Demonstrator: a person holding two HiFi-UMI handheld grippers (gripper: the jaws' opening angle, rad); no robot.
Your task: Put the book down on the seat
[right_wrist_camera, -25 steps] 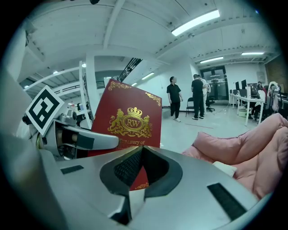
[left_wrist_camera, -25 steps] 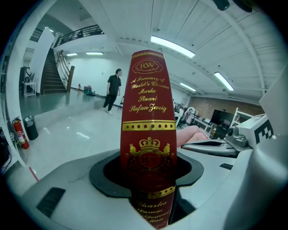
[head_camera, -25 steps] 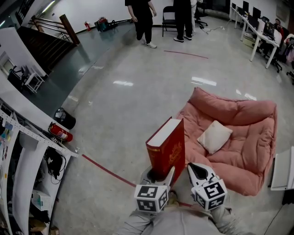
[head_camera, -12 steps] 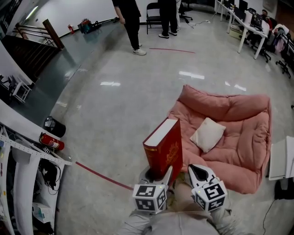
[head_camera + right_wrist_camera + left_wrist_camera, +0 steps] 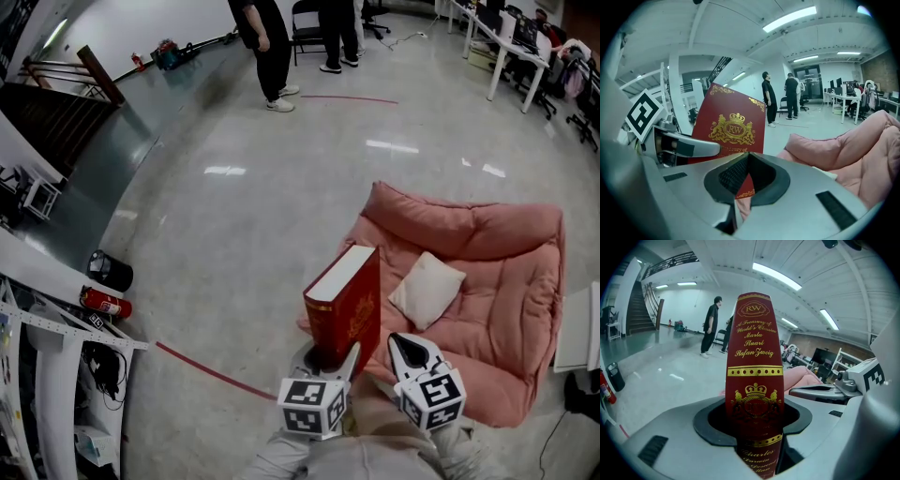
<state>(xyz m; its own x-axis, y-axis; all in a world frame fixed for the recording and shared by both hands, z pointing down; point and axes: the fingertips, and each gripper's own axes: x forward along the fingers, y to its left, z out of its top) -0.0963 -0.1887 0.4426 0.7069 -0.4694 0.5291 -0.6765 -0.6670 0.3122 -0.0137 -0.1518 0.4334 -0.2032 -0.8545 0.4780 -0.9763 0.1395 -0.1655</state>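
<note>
Now the left claw is clamped low on the red book so it stands upright (easy to carry), at 9 o'clock of the pink seat. The right claw is closed and empty.

It was a large open-plan office or lab hall. A polished concrete floor carried a red tape line. Desks with monitors lined one side, a staircase rose at another, fluorescent strip lights ran overhead, and a fire extinguisher lay on the floor.
</note>
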